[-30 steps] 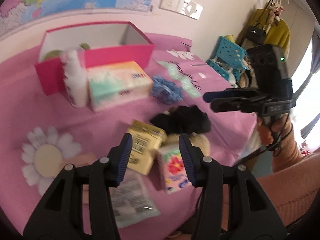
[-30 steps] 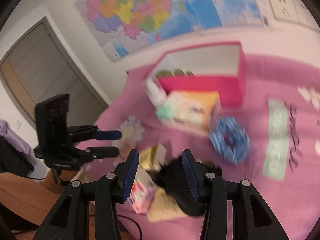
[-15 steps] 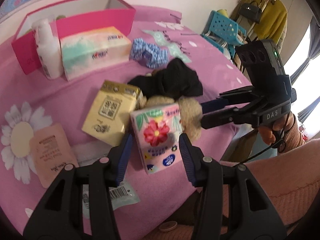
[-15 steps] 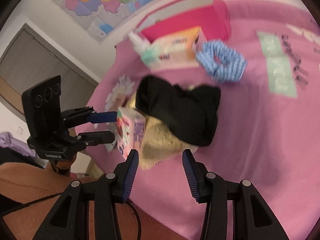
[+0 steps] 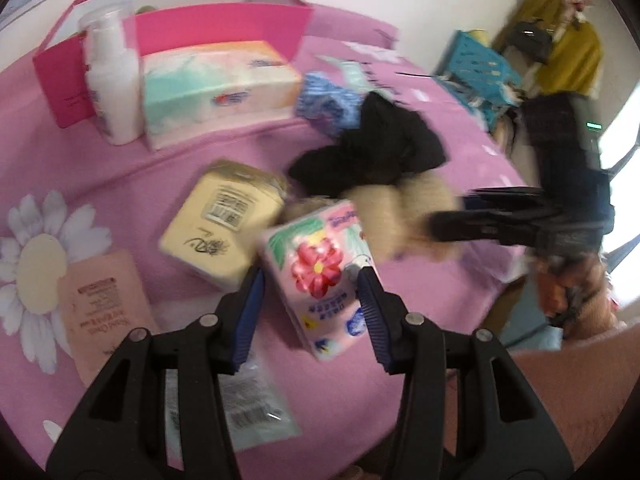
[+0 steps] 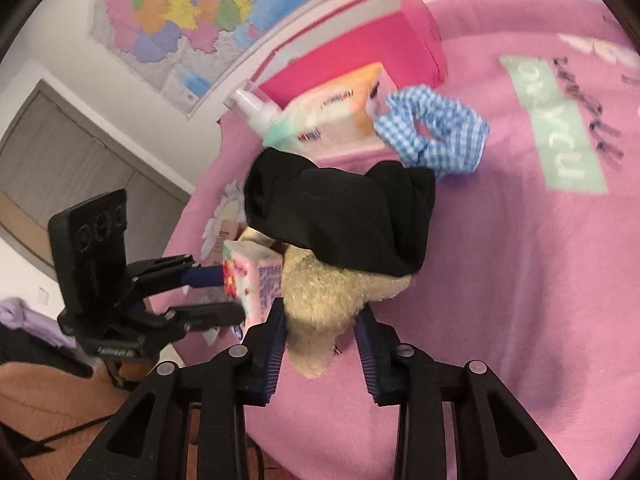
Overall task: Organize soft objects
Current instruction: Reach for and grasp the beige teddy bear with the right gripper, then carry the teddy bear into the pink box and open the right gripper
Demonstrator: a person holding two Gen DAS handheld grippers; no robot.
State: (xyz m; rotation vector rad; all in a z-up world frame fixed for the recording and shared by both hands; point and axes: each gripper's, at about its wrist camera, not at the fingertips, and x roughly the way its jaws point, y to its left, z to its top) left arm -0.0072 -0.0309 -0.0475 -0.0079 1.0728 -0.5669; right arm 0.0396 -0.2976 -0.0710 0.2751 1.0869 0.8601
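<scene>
Your work surface is the pink cloth-covered counter [image 5: 420, 300], with an open pink cardboard box [image 5: 224, 28] at its far edge. In front of the box lie a pastel soft-pack of tissues [image 5: 216, 84] and a white pump bottle [image 5: 112, 80]. Nearer you sits the soft pile: a black fabric scrunchie [image 6: 340, 216] lies on top of a beige fluffy scrunchie [image 6: 324, 296], with a blue gingham scrunchie [image 6: 436, 132] just beside them. A yellow tissue packet [image 5: 224, 228] and a small pink flower-printed tissue packet [image 5: 324, 280] lie close by. The step in hand appears to be a double pick-up. The right gripper [image 6: 320, 344] has just been closing, and the beige fluffy scrunchie sits between its narrowed fingers; the fingers touch the fluff at the sides, but a firm clamp is not yet evident. The left gripper [image 5: 312, 308] straddles the flower-printed packet with its fingers moderately apart and clear of the packet on one side. Next, finish closing each gripper until its item is secured, then lift; expect the black scrunchie to drag along.
</scene>
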